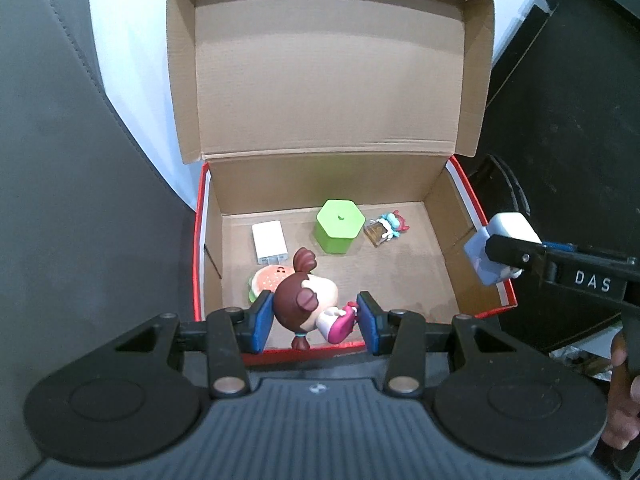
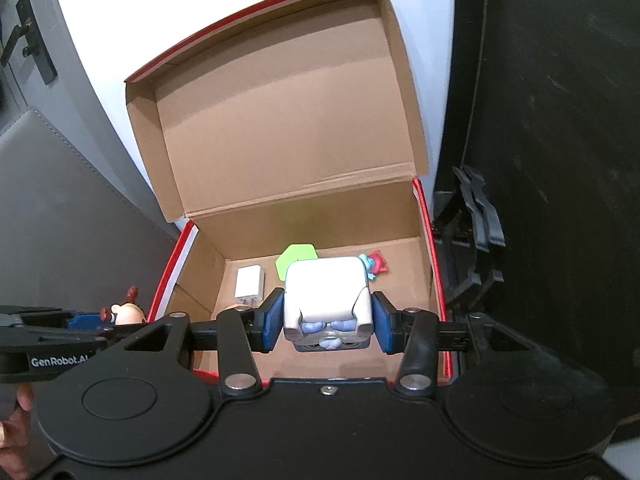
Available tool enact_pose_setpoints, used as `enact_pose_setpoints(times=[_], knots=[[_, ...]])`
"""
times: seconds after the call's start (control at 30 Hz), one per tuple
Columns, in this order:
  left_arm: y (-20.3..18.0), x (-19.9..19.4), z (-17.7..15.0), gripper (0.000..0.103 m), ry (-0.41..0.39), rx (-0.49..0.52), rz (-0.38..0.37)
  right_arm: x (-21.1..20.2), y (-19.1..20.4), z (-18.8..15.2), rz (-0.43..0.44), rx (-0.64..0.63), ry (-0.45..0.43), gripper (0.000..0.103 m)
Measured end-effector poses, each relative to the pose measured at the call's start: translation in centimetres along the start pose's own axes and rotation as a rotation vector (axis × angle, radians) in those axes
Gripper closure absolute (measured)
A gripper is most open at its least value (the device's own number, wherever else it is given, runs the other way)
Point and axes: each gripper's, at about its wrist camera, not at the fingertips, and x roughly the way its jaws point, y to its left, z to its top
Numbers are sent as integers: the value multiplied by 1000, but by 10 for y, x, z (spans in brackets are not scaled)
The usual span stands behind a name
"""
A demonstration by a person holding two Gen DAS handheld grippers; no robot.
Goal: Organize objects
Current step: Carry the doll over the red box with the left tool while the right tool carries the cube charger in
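An open cardboard box with red outer walls holds a white charger, a green hexagonal block, a small teal-and-red figure and a burger toy. My left gripper is shut on a brown-haired doll figure above the box's near edge. My right gripper is shut on a white cube figure over the box's right side; it also shows in the left wrist view. The box, charger and green block show in the right wrist view.
The box lid stands upright at the back. A grey padded surface lies to the left, a black case to the right. A white wall is behind. Black straps hang beside the box's right wall.
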Motion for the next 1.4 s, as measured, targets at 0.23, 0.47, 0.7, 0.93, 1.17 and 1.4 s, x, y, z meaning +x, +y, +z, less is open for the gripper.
enact_pose_setpoints(times=[0.23, 0.47, 0.7, 0.93, 1.17, 1.4], knots=[[5, 13, 7, 60, 8, -9, 7, 17, -3, 14, 28, -32, 29, 58], [10, 31, 11, 60, 32, -41, 15, 38, -6, 25, 47, -53, 70, 58], [13, 51, 18, 60, 51, -69, 11, 59, -9, 35, 58, -67, 107, 58], [14, 74, 23, 60, 78, -106, 4, 80, -15, 39, 70, -69, 138, 58], [11, 103, 28, 60, 120, -129, -6, 101, -20, 40, 73, -86, 171, 58], [10, 135, 31, 60, 175, -157, -7, 113, -21, 40, 69, -89, 185, 58]])
